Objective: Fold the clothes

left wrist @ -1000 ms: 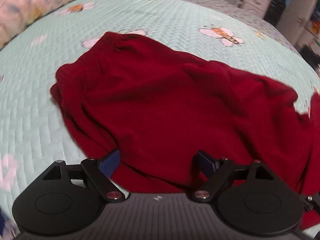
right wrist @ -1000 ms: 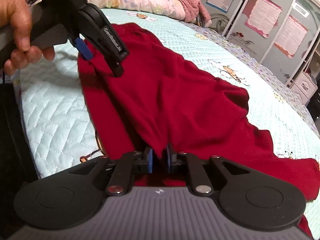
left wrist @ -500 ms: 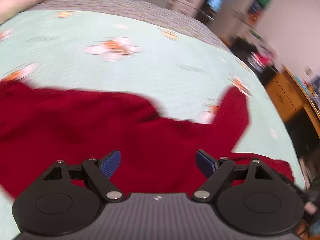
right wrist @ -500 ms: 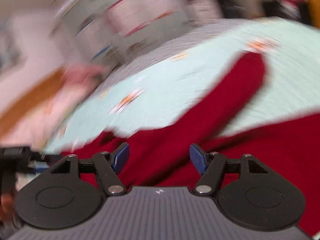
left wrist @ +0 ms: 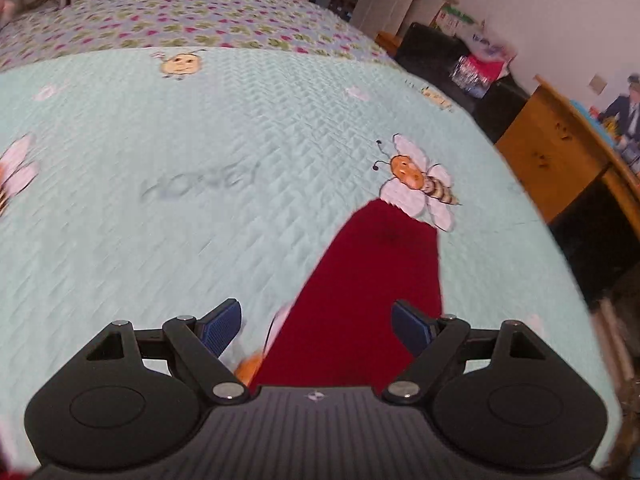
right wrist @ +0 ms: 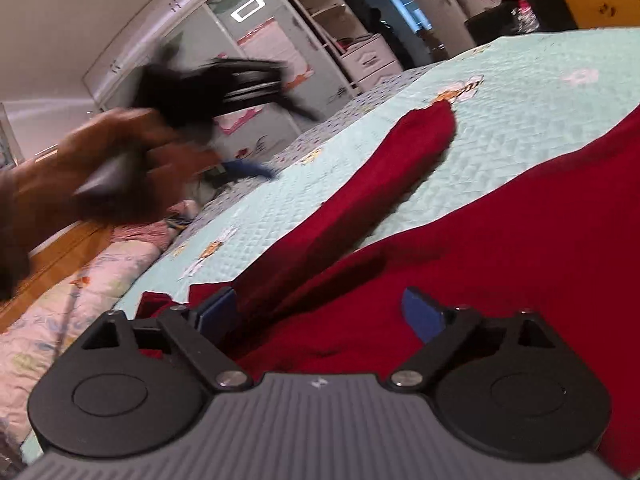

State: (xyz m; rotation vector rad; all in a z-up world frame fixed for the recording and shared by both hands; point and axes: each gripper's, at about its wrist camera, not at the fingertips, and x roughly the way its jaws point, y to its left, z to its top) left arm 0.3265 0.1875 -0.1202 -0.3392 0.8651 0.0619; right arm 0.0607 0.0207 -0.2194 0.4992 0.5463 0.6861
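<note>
So the red sweater point(right wrist: 500, 240) is spread out on the bed's mint quilt point(left wrist: 180, 220), the one with the bee prints. One sleeve point(left wrist: 372, 280) runs straight away from the left gripper point(left wrist: 316, 324), and its cuff ends right at a bee print point(left wrist: 420, 184) on the quilt. That gripper's jaws are wide apart and hover above the near end of the sleeve; the sleeve sits in the gap between them, closer to the right-side pad, but nothing is pinched, the pads aren't touching fabric as far as I can see.

From the right wrist view, the right gripper point(right wrist: 320, 312) is low over the body of the sweater, with its jaws opening and already spread wide. Red fabric lies under and between them, bunched a bit near the left-side pad, but not clamped. The sleeve stretches away from there across the quilt toward the far edge of the bed. A hand point(right wrist: 100, 168) holding the left gripper shows blurred in the upper left of that view, above the quilt.
</note>
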